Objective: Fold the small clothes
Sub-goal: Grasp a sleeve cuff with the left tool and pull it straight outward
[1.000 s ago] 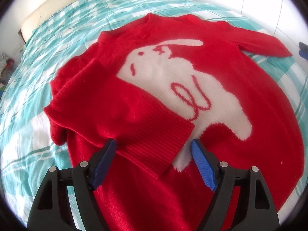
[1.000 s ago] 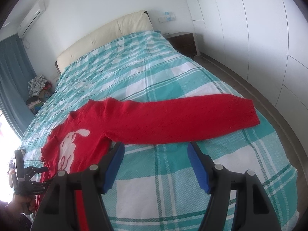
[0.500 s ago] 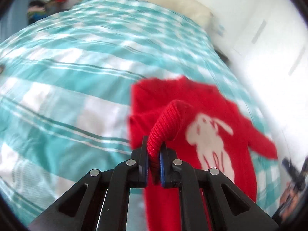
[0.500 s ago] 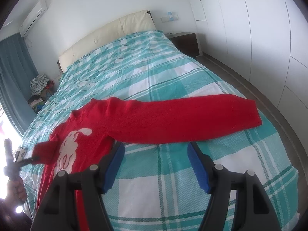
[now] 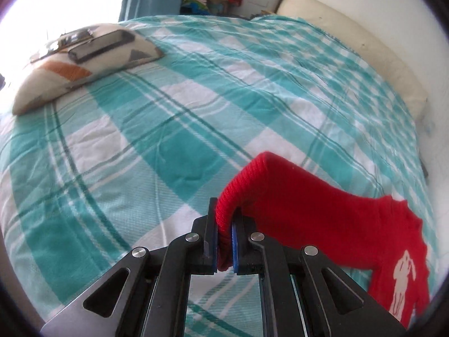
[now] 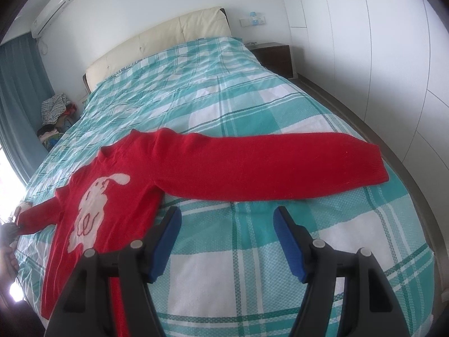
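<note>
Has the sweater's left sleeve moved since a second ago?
Yes. The sleeve was folded over the rabbit; now it stretches out sideways, away from it, toward the bed's window side.

We see a bed with a teal-and-white checked cover [image 6: 252,266]; on it lie a red knitted rabbit sweater [image 6: 134,196] and a patterned white cushion [image 5: 84,64].

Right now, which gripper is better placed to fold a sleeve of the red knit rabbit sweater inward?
Left. The left gripper is shut on its sleeve cuff; the right gripper hangs open, short of the other sleeve.
</note>
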Demonstrator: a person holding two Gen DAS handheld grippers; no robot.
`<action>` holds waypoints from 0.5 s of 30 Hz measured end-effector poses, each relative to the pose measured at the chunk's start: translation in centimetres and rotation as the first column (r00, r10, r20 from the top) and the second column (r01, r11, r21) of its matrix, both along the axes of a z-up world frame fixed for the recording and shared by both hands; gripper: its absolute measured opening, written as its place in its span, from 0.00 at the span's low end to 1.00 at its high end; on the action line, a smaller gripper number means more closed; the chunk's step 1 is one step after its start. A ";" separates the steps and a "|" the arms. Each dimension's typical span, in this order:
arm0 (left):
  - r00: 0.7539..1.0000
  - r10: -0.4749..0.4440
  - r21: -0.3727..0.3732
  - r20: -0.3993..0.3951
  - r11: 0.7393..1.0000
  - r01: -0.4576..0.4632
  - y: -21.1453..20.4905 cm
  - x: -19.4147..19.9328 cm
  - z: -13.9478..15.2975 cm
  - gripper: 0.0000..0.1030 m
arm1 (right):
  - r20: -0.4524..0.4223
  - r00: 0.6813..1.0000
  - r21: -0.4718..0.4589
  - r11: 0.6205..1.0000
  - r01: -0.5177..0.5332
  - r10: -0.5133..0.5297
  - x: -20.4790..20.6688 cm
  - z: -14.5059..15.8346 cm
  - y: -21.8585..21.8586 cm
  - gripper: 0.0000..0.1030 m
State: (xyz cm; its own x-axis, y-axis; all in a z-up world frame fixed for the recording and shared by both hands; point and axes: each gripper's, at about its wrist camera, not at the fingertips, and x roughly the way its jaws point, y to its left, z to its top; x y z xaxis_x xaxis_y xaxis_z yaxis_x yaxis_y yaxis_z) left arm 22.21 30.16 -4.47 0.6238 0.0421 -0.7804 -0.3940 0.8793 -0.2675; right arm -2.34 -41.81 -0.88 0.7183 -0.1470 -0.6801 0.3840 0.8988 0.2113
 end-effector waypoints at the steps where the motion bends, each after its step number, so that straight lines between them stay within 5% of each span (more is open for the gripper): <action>1: 1.000 0.014 -0.019 -0.005 1.000 -0.014 1.0 -0.5 -0.3 0.05 | -0.003 1.000 -0.004 1.000 -0.001 0.001 0.0 0.0 0.0 0.66; 15: 0.989 0.030 0.046 -0.142 0.999 -0.024 2.5 0.0 -5.2 0.07 | -0.034 0.999 -0.020 0.999 -0.026 0.025 0.8 -0.7 0.5 0.66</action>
